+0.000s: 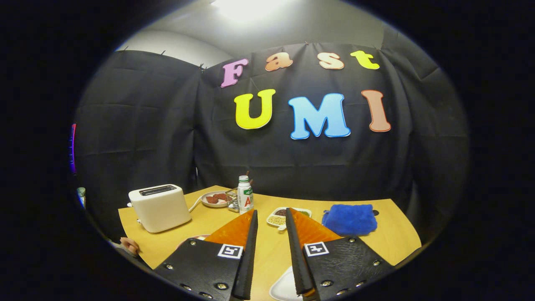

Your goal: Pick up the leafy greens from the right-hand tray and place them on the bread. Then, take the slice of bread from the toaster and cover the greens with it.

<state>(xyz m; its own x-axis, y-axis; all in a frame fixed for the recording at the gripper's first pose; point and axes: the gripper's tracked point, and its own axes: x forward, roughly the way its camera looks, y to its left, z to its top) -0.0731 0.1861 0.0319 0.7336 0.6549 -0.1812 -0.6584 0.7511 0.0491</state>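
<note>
Your gripper (271, 217) hovers above the table's near edge, fingers (250, 246) parted, nothing between them.

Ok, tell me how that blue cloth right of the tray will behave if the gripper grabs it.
The blue cloth lies bunched and soft-edged on the table, so it will probably be floppy and sag from the pinch. It looks fluffy, likely light and not slippery. The gripper is open, holding nothing, with the cloth ahead to its right.

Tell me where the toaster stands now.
In the gripper view, the white toaster stands on the table's left side, left of the small plate, beyond the open fingers.
</note>
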